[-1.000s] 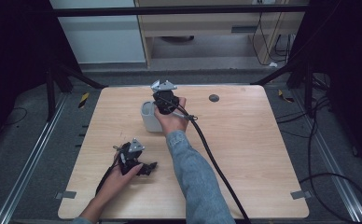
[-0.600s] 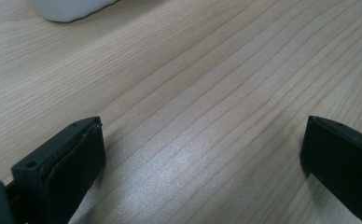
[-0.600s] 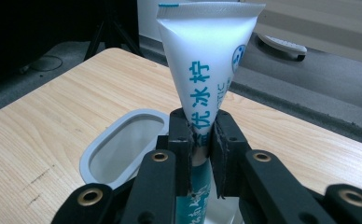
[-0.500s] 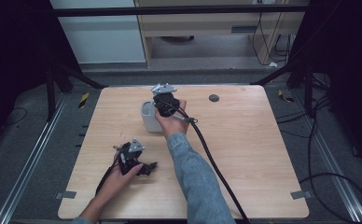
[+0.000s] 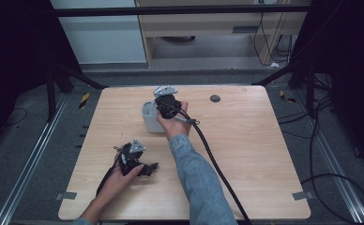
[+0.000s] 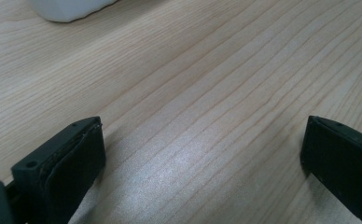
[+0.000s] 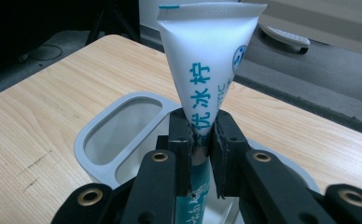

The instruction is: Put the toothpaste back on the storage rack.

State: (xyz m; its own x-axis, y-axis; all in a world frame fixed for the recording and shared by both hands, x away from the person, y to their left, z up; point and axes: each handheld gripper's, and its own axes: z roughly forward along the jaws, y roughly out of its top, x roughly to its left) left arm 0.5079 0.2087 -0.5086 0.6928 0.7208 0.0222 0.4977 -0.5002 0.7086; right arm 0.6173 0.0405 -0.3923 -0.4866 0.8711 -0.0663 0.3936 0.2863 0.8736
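We hold white tube (image 7: 207, 60) crimp-up, clenched in right claw (image 7: 202, 140) over grey holder (image 7: 118, 126) near worktop (image 5: 246, 154) far edge, likely for lowering cap-first into compartment; left claw (image 6: 202, 158) released, resting idle near front-left corner.

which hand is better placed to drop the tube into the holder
Right. The right gripper is shut on the toothpaste tube directly above the grey holder; the left gripper rests open on the table.
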